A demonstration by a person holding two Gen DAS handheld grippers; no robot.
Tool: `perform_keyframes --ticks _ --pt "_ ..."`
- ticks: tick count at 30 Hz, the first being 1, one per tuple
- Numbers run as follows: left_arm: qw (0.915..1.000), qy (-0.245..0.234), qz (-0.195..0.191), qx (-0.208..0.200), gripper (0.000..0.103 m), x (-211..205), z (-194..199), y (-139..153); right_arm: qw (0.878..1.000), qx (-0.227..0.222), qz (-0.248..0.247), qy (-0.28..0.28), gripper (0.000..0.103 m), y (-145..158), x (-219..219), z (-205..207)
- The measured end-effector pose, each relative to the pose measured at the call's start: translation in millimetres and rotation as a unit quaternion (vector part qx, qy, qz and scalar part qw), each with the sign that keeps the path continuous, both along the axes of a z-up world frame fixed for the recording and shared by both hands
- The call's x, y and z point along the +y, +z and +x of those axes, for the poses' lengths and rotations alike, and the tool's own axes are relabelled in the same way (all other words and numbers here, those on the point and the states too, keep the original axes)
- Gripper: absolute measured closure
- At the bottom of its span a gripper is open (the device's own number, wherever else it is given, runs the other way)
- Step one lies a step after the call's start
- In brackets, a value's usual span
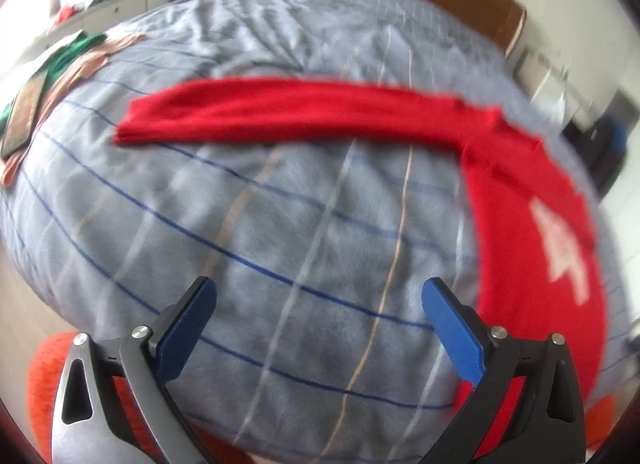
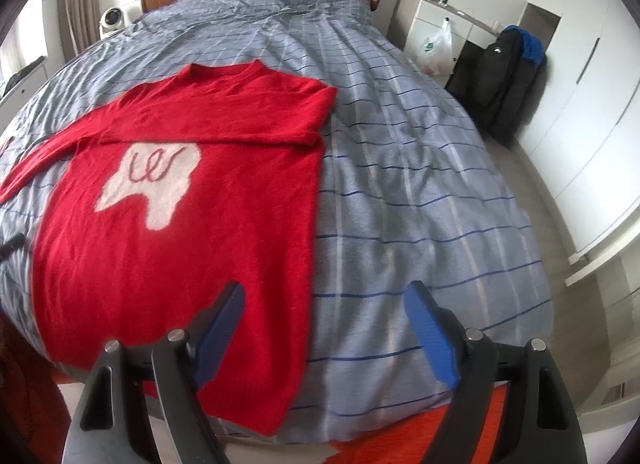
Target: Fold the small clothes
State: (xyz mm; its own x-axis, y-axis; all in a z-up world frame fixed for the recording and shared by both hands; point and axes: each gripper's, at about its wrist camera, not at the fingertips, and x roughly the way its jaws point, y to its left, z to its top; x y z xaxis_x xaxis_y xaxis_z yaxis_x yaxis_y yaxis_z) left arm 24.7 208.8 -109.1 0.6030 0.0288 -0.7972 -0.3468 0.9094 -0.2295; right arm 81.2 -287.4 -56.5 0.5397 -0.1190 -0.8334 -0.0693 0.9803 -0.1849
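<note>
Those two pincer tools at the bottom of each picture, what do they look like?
Both match. The left gripper and right gripper each have two flat blue pads on black fingers, joined by grey metal links with round silver pins and triangular cut-outs. No cables, markings or sleeves show.

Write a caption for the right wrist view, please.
Open right gripper above a red knitted sweater spread on a blue checked bedspread, one sleeve folded across its chest.
</note>
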Motion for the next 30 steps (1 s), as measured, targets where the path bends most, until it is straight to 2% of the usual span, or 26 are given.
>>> perform_keyframes --ticks 3,7,10,14,15,16,17,18,19,20,22,25,27,30 --pt "0.9994 0.026 -0.009 -0.022 0.001 39 0 27 1.0 0.01 0.007 0.018 0.022 -9 11 -2" --pt "0.9947 0.097 -0.015 -0.029 0.001 121 17 47 0.999 0.015 0.012 0.041 0.022 -19 24 -8" --pt "0.9902 0.137 -0.025 0.009 0.001 175 40 30 0.998 0.02 0.014 0.054 0.022 -26 33 -12" --pt "0.988 0.141 -0.032 0.055 0.002 194 74 -2 0.997 0.027 0.015 0.064 0.022 -32 41 -16" --pt "0.9882 0.135 -0.033 0.064 0.004 191 82 -9 0.997 0.027 0.014 0.066 0.022 -33 43 -17" --pt "0.9883 0.131 -0.032 0.072 0.015 186 89 -13 0.997 0.026 0.012 0.067 0.022 -33 44 -18" --pt "0.9883 0.126 -0.027 0.082 0.044 180 95 -16 0.997 0.026 0.01 0.068 0.022 -33 45 -18" --pt "0.9884 0.119 -0.017 0.093 0.064 170 100 -18 0.997 0.026 0.009 0.069 0.022 -34 45 -19" --pt "0.9888 0.111 -0.005 0.099 0.095 160 106 -16 0.997 0.026 0.009 0.07 0.022 -34 45 -20" --pt "0.9899 0.102 0.002 0.098 0.096 153 110 -10 0.997 0.025 0.008 0.071 0.022 -34 45 -20" --pt "0.9918 0.085 0.044 0.084 0.096 132 124 18 0.997 0.021 0.008 0.071 0.022 -34 42 -22" --pt "0.9947 0.017 0.096 0.032 0.096 76 156 82 0.998 0.013 0.009 0.065 0.022 -36 37 -22" --pt "0.9917 -0.038 0.123 -0.011 0.096 26 180 128 0.998 0.01 0.013 0.06 0.022 -39 34 -20" --pt "0.9797 -0.124 0.145 -0.063 0.096 -59 217 180 0.998 0.015 0.028 0.052 0.022 -45 27 -17"
